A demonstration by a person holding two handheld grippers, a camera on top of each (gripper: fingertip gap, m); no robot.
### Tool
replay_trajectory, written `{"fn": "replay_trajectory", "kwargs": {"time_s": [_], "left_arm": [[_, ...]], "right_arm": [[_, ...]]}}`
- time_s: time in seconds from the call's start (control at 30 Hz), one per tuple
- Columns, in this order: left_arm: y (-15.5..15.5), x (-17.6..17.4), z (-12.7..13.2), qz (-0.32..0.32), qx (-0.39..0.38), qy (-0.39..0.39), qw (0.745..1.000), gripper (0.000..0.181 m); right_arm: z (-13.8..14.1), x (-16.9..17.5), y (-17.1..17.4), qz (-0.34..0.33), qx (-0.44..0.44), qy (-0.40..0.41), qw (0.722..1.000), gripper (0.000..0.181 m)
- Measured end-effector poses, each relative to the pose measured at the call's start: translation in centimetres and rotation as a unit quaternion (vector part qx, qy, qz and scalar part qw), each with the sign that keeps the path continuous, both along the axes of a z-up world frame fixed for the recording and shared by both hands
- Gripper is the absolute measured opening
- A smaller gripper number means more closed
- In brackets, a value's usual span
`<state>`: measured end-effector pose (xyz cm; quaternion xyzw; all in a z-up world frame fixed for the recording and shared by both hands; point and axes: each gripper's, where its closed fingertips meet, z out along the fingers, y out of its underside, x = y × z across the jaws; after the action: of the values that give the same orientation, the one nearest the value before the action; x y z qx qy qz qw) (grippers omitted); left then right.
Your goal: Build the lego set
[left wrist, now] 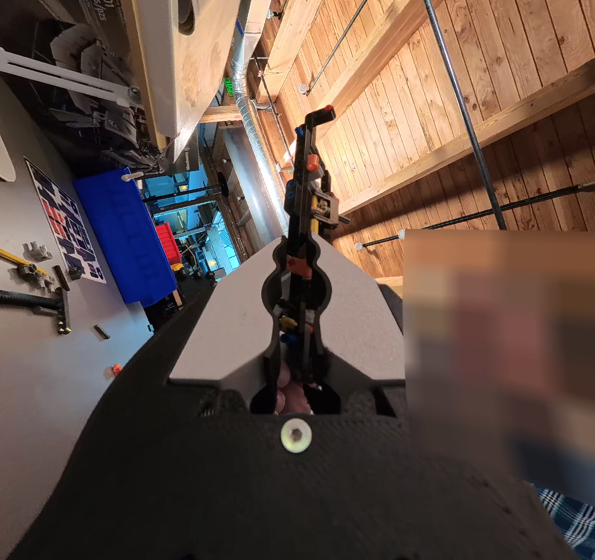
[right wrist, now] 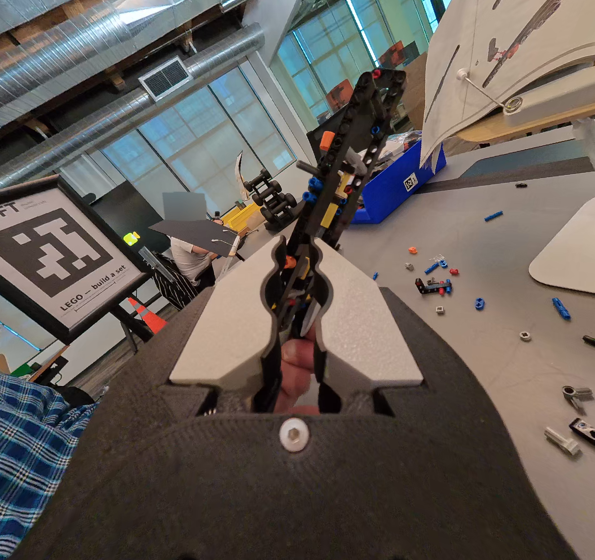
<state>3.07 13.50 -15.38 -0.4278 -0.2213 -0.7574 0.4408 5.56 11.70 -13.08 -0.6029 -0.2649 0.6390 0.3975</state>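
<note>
A long black lego beam assembly (left wrist: 302, 190) with blue pins, orange bushes and yellow parts sticks up and forward out of my left gripper (left wrist: 297, 241), whose jaws are shut on its lower end. In the right wrist view, what looks like the same assembly (right wrist: 351, 145) stands tilted to the right, and my right gripper (right wrist: 299, 241) is shut on its lower end. It is held in the air above the grey table (right wrist: 483, 351). A person's fingers show behind the jaws in both views. Neither view shows the other gripper.
Loose small pieces (right wrist: 434, 283) lie scattered on the table at right. A blue bin (right wrist: 396, 187) stands behind them, an instruction booklet (right wrist: 502, 45) on a stand above. The left wrist view shows a blue bin (left wrist: 122, 232), a sticker sheet (left wrist: 67, 222), sub-assemblies (left wrist: 48, 286) and the set box (left wrist: 96, 61). Tip to tip, the grippers are about 4 cm apart.
</note>
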Motion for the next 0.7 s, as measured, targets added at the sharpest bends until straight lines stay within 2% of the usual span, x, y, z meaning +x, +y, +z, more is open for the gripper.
{"fn": "replay_trajectory", "kwargs": {"time_s": [0.7], "left_arm": [[-0.17, 0.02, -0.51, -0.009, 0.008, -0.027, 1.0, 0.014]], "right_arm": [[-0.13, -0.21, -0.53, -0.005, 0.018, -0.009, 1.0, 0.011]]}}
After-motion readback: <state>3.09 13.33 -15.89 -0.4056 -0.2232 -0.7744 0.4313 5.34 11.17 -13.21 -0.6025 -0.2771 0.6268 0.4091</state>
